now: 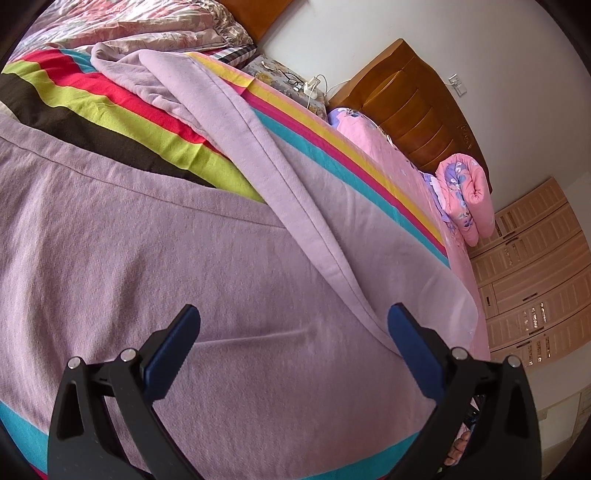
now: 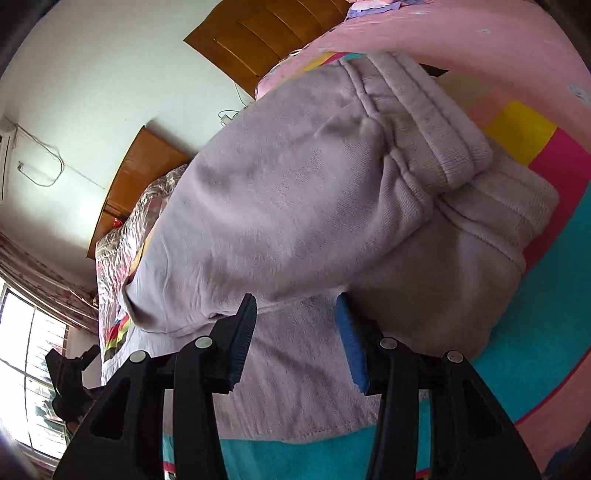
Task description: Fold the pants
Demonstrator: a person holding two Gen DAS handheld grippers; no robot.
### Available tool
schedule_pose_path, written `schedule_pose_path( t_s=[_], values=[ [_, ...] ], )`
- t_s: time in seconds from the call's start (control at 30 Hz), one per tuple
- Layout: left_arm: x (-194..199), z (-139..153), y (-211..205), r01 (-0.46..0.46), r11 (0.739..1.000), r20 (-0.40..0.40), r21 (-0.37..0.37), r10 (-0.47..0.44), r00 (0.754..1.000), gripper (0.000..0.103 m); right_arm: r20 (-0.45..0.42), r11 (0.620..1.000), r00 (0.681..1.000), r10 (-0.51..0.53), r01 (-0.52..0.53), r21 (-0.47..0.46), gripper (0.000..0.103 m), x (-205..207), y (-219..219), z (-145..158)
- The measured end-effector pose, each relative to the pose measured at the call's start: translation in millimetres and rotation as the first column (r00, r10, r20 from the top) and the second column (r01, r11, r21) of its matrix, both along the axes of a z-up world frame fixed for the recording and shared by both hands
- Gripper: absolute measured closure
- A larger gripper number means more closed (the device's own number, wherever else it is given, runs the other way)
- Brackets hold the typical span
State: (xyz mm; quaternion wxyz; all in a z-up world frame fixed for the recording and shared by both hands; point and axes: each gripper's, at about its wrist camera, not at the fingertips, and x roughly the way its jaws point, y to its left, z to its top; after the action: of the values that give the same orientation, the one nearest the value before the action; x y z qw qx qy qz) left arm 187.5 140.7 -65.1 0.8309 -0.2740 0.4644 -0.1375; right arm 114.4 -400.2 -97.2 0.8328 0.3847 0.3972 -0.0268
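Observation:
Lilac pants (image 1: 147, 240) lie spread on a striped blanket (image 1: 110, 110) on the bed. One leg is laid diagonally over the flat part. My left gripper (image 1: 295, 317) hovers just above the flat cloth, jaws wide open, nothing between them. In the right wrist view the pants (image 2: 295, 192) are doubled over, and the ribbed waistband (image 2: 436, 122) rests on top at the upper right. My right gripper (image 2: 297, 306) stands open at the edge of that folded bulk. Flat lilac cloth shows below the gap, and the pads do not press on it.
A wooden headboard (image 1: 417, 110) and a rolled pink quilt (image 1: 469, 195) sit at the bed's far side. A floral quilt (image 1: 129, 26) is piled beyond the pants. Glasses and a charger (image 1: 299, 81) lie on a pillow. A wardrobe (image 1: 528, 277) stands to the right.

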Motion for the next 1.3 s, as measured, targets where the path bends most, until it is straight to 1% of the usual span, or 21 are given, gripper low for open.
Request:
schedule_pose_path(
  t_s=[0.13, 0.17, 0.2, 0.23, 0.4, 0.43, 0.5, 0.53, 0.57, 0.6, 0.67, 0.77, 0.83, 0.9, 0.93, 0.97, 1.0, 1.03, 1.07, 1.2, 1.3],
  values=[
    [13.3, 0.9, -3.4, 0.006, 1.0, -0.012, 0.002, -0.005, 1.0, 0.002, 0.009, 0.999, 0.999, -0.036, 0.036, -0.022, 0.058, 14.3, -1.6, 2.5],
    [18.8, 1.1, -4.3, 0.009, 1.0, -0.02, -0.002, -0.01, 1.0, 0.002, 0.016, 0.999, 0.999, -0.034, 0.034, -0.039, 0.063, 16.2, 0.6, 3.7],
    [25.1, 1.2, -4.5, 0.01, 1.0, -0.033, -0.006, -0.01, 0.999, 0.002, 0.026, 0.998, 0.999, -0.036, 0.037, -0.058, 0.071, 16.5, 3.6, 5.3],
    [32.3, 0.8, -4.3, 0.005, 1.0, -0.045, -0.009, -0.005, 0.999, 0.002, 0.037, 0.997, 0.999, -0.037, 0.039, -0.065, 0.084, 17.1, 4.1, 5.9],
    [79.7, 10.5, -9.9, -0.033, 0.999, -0.096, -0.033, 0.029, 0.995, 0.002, 0.074, 0.996, 0.997, -0.019, 0.026, -0.089, 0.086, 10.5, 4.0, 7.9],
    [89.9, 13.9, -13.8, -0.039, 0.999, -0.107, -0.01, 0.038, 0.994, 0.002, 0.079, 0.996, 0.997, -0.017, 0.024, -0.085, 0.086, 11.1, 3.8, 8.5],
    [112.3, 18.5, -21.0, -0.061, 0.995, -0.144, 0.079, 0.072, 0.987, 0.004, 0.091, 0.997, 0.996, -0.013, 0.019, -0.075, 0.086, 3.8, 1.3, 7.9],
    [122.3, 19.3, -22.1, -0.074, 0.991, -0.165, 0.111, 0.091, 0.982, 0.008, 0.094, 0.997, 0.996, -0.011, 0.017, -0.069, 0.086, 0.6, -2.0, 7.2],
    [132.7, 19.6, -22.4, -0.075, 0.987, -0.187, 0.141, 0.101, 0.977, 0.017, 0.095, 0.998, 0.995, -0.009, 0.015, -0.065, 0.086, -0.9, -4.5, 6.1],
    [142.8, 19.2, -22.0, -0.069, 0.983, -0.206, 0.167, 0.103, 0.973, 0.021, 0.097, 0.998, 0.995, -0.008, 0.014, -0.06, 0.086, -2.8, -6.3, 5.0],
    [156.4, 11.5, -20.4, -0.035, 0.981, -0.252, 0.192, 0.084, 0.964, 0.036, 0.097, 0.999, 0.995, -0.007, 0.012, -0.05, 0.086, -2.9, -7.9, 2.1],
    [168.7, -2.0, -15.6, -0.01, 0.975, -0.317, 0.22, 0.081, 0.945, 0.038, 0.095, 0.999, 0.995, -0.005, 0.009, -0.039, 0.086, -3.8, -11.0, 0.4],
    [170.0, -6.6, -14.6, 0.002, 0.973, -0.325, 0.229, 0.075, 0.943, 0.038, 0.095, 0.999, 0.995, -0.002, 0.006, -0.04, 0.086, -3.9, -12.9, -0.6],
    [173.9, -6.3, -14.4, 0.01, 0.965, -0.324, 0.261, 0.078, 0.943, 0.04, 0.097, 0.999, 0.995, 0.001, 0.004, -0.044, 0.086, -3.5, -11.0, 1.7],
    [175.4, -6.0, -16.7, 0.031, 0.961, -0.323, 0.274, 0.061, 0.945, 0.05, 0.098, 0.999, 0.995, 0.002, 0.002, -0.045, 0.086, -3.2, -11.2, 2.4],
    [176.4, -6.9, -17.4, 0.057, 0.957, -0.325, 0.285, 0.041, 0.945, 0.065, 0.099, 0.999, 0.995, 0.003, 0.001, -0.046, 0.086, -3.1, -11.4, 2.8],
    [176.5, -6.5, -17.1, 0.067, 0.951, -0.325, 0.301, 0.036, 0.945, 0.071, 0.1, 0.999, 0.995, 0.004, 0.001, -0.048, 0.086, -3.4, -11.2, 2.8],
    [176.5, -3.2, -16.7, 0.064, 0.947, -0.316, 0.316, 0.041, 0.948, 0.081, 0.101, 0.999, 0.995, 0.004, 0.0, -0.048, 0.086, -3.4, -11.5, 3.3],
    [174.0, 1.7, -15.6, 0.063, 0.946, -0.299, 0.318, 0.037, 0.954, 0.087, 0.103, 0.999, 0.995, 0.005, 0.0, -0.048, 0.086, -4.3, -11.7, 4.4],
    [148.2, 36.1, -6.1, 0.028, 0.949, -0.187, 0.315, 0.033, 0.982, 0.09, 0.127, 0.997, 0.992, 0.023, -0.014, -0.075, 0.087, 2.7, -14.0, 15.1],
    [121.9, 70.6, 4.2, -0.013, 0.972, -0.062, 0.233, 0.028, 0.998, 0.09, 0.179, 0.994, 0.983, 0.039, -0.02, -0.108, 0.09, 20.1, -24.4, 42.4]
  ],
)
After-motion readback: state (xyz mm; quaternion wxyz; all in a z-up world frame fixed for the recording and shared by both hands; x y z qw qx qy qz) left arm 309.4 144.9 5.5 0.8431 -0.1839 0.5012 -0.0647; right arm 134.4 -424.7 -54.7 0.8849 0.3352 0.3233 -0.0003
